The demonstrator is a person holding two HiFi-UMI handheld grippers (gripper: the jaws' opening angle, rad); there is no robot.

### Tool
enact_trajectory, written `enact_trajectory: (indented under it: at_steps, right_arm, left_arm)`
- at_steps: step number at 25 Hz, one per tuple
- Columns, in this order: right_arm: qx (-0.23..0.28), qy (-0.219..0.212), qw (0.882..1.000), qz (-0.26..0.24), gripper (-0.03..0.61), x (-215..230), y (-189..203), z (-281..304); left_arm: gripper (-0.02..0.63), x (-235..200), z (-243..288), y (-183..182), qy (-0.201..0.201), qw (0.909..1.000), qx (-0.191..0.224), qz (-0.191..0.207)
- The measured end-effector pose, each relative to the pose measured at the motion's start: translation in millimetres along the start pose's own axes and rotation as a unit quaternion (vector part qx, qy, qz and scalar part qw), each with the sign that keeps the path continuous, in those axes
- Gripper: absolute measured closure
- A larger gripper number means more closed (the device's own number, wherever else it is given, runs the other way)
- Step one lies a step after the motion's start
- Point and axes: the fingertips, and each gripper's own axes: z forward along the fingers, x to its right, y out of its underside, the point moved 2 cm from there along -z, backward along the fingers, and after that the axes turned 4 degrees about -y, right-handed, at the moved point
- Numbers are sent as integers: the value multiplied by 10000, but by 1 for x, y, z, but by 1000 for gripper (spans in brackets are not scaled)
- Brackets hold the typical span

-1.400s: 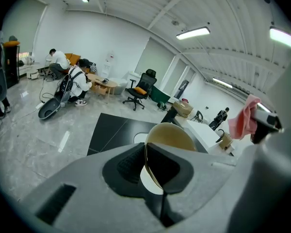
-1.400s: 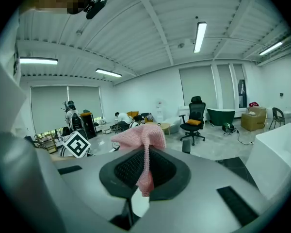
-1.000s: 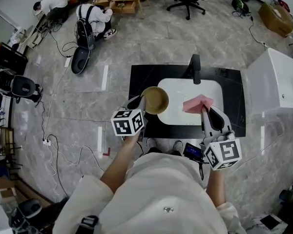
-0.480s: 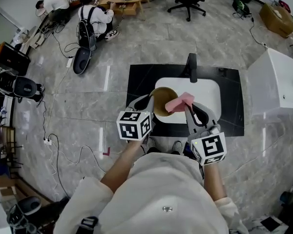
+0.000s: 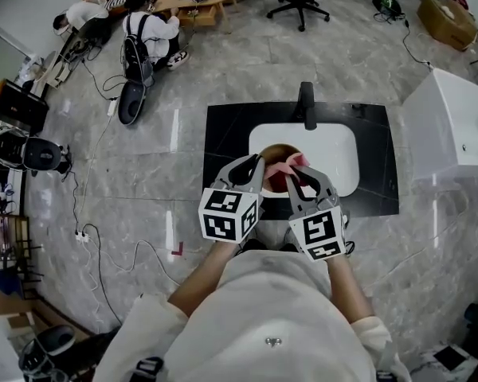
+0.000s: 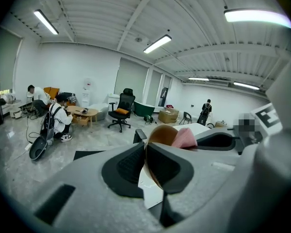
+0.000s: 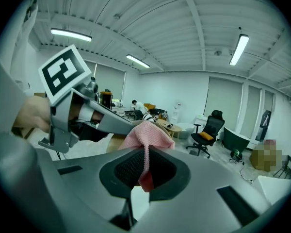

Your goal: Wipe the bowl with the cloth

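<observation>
**Bowl and cloth held over the sink**

One brown bowl (image 5: pixel 277 150) hangs above the one white sink (image 5: pixel 338 146). Its rim is clamped edge-on between the jaws of the left claw (image 5: pixel 253 168). One pink cloth (image 5: pixel 290 165) is pinched in the closed jaws of the right claw (image 5: pixel 300 175) and meets the bowl's open side. The two claws stand side by side, close together. One dark faucet (image 5: pixel 306 106) stands at the sink's far rim, set in the black surface (image 5: pixel 223 138).
</observation>
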Motion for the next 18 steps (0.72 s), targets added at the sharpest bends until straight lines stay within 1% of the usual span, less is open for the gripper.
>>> enact_trajectory:
  at_steps: [4, 8, 11, 18]
  right_arm:
    - [-526, 344, 9969, -468, 561, 10, 6, 0]
    - [-818, 590, 9924, -711, 561, 16, 11, 2]
    - [-880, 633, 9907, -819, 561, 15, 13, 2]
    - [-904, 590, 9880, -1103, 561, 11, 10, 4]
  left_arm:
    - [585, 18, -3, 0, 97, 9993, -18, 373]
    - [586, 37, -3, -1, 210, 9956, -100, 911]
    - [584, 48, -4, -1, 308, 9915, -172, 1252]
    - [584, 68, -5, 1, 547, 9839, -187, 1689]
